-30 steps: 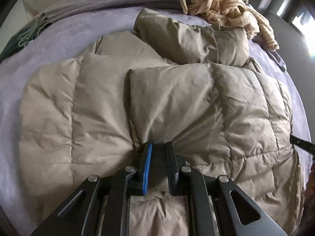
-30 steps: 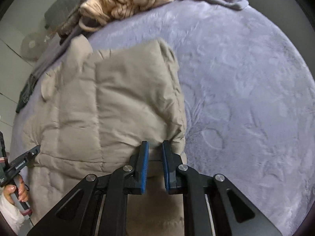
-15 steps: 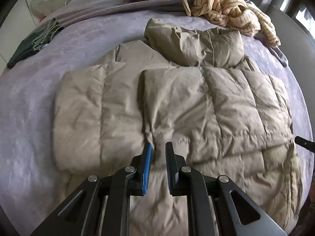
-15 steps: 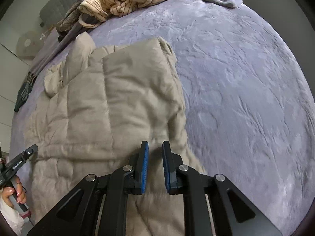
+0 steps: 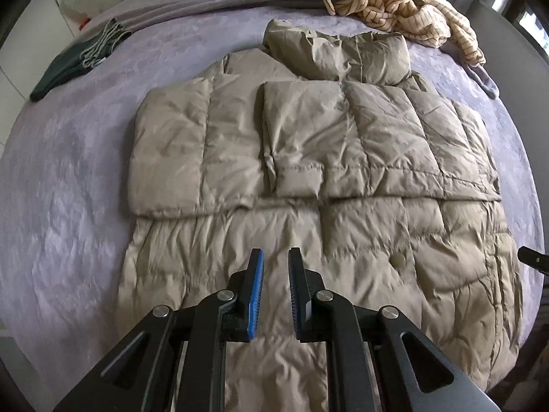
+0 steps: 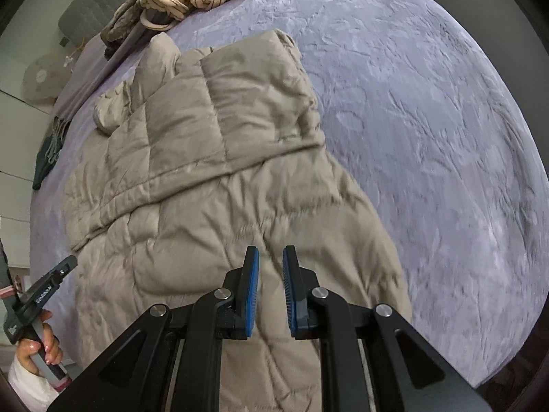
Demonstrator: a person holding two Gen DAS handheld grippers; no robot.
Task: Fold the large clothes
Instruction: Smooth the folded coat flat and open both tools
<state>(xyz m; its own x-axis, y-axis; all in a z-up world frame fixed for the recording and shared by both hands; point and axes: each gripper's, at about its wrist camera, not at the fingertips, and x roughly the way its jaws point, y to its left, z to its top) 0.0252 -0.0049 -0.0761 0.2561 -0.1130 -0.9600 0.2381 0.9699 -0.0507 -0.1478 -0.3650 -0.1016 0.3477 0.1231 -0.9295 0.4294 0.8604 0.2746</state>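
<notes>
1. A quilted khaki puffer coat point(image 5: 343, 178) is seen spread flat on the bed's purple blanket point(image 6: 429, 120).
2. Its two sleeves are folded across the chest; the hood is bunched at the coat's far end.
3. The skirt below the sleeves is wrinkled, and a snap button shows there.
4. The left tool point(image 5: 275, 295) is held above the skirt, nearly pressed together, pinching nothing.
5. The right tool point(image 6: 270, 292), above the coat's near edge, has just been parting slightly; nothing is pinched.
6. A striped garment point(image 5: 394, 3) is heaped beyond the hood.
</notes>
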